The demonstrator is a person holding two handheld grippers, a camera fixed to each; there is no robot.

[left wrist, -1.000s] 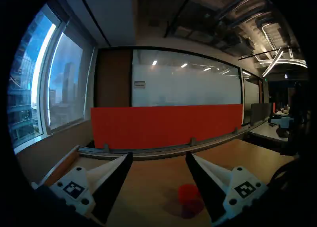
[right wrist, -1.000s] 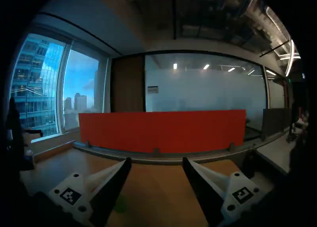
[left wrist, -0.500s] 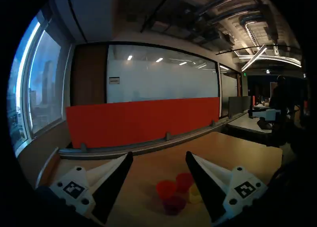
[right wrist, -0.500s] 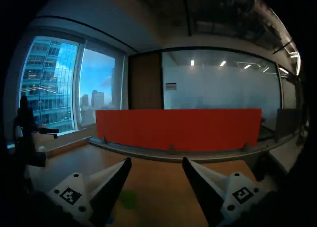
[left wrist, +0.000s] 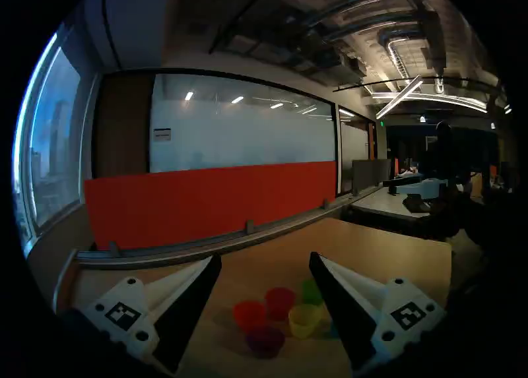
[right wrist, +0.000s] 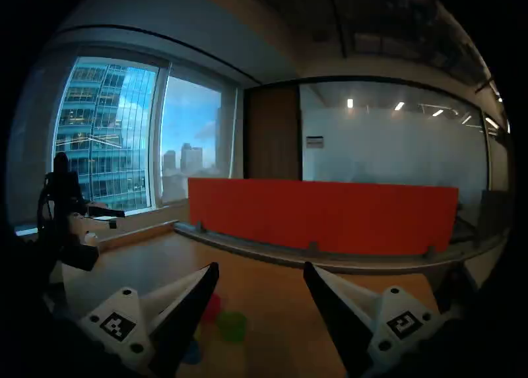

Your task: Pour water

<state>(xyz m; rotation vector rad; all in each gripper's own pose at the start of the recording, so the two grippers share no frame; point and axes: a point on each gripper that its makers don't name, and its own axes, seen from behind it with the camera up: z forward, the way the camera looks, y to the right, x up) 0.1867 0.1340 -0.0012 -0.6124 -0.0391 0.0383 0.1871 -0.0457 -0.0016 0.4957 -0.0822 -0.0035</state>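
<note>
Several small coloured cups stand clustered on the wooden table (left wrist: 389, 252). In the left gripper view, a red cup (left wrist: 249, 312), a darker red cup (left wrist: 280, 301), a green cup (left wrist: 311, 289), a yellow cup (left wrist: 304, 320) and a purple cup (left wrist: 265, 341) sit low between my fingers. My left gripper (left wrist: 264, 258) is open and holds nothing. In the right gripper view, a green cup (right wrist: 232, 325), a red cup (right wrist: 211, 307) and a blue cup (right wrist: 193, 353) lie beside the left finger. My right gripper (right wrist: 259, 266) is open and above the table.
An orange divider panel (left wrist: 211, 200) with a metal rail runs along the table's far edge. Windows (right wrist: 112, 154) stand to the left. A dark device (right wrist: 69, 223), possibly the other gripper, shows at the left of the right gripper view. Desks with equipment (left wrist: 422, 193) stand at the far right.
The left gripper view has swung to the right, bringing more cups between its fingers. The right gripper view has swung left, so the green cup and two others now show.
</note>
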